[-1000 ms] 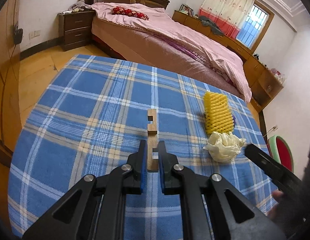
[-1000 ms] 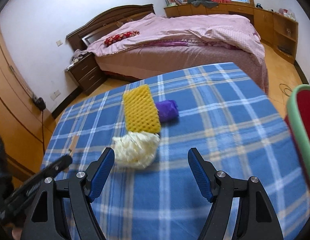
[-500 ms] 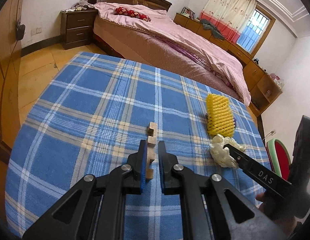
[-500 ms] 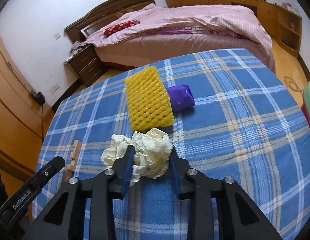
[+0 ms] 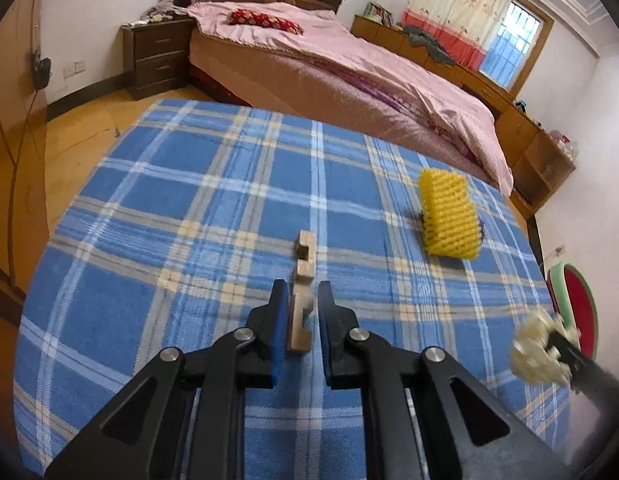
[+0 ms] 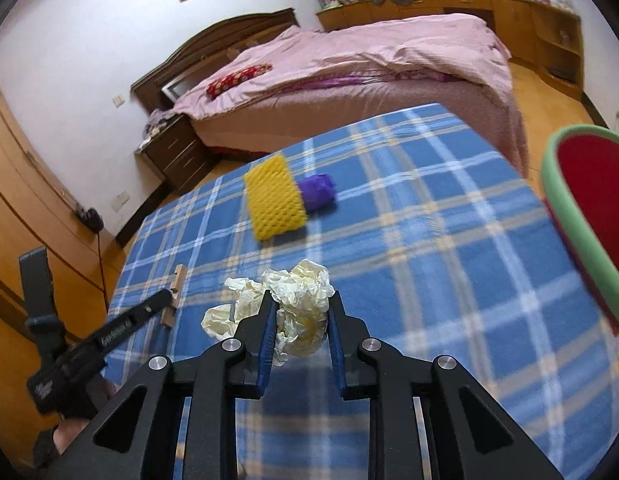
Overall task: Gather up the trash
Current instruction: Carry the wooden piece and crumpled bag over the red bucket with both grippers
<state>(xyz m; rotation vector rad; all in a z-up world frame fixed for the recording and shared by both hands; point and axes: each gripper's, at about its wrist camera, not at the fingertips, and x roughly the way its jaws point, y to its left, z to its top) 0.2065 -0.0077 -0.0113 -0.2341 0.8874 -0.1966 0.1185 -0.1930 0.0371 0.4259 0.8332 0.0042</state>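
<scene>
A crumpled cream paper wad (image 6: 301, 292) sits between the pads of my right gripper (image 6: 301, 308), whose jaws are still closing on it. It hangs above the blue plaid tablecloth (image 6: 429, 260). In the left wrist view the wad (image 5: 537, 356) shows at the right edge. My left gripper (image 5: 303, 300) is shut on the near end of a notched wooden stick (image 5: 303, 256), its jaws easing open slightly. A yellow foam net (image 6: 275, 204) and a purple bundle (image 6: 317, 192) lie further back on the cloth.
A red bin with a green rim (image 6: 577, 240) stands off the table's right edge. Beyond the table is a bed with a pink cover (image 6: 349, 76). A dark nightstand (image 5: 157, 56) and wooden cabinets line the walls.
My right gripper went from wide open to closed on the paper wad, then carried it up and to the right. The left gripper stayed on the wooden stick.
</scene>
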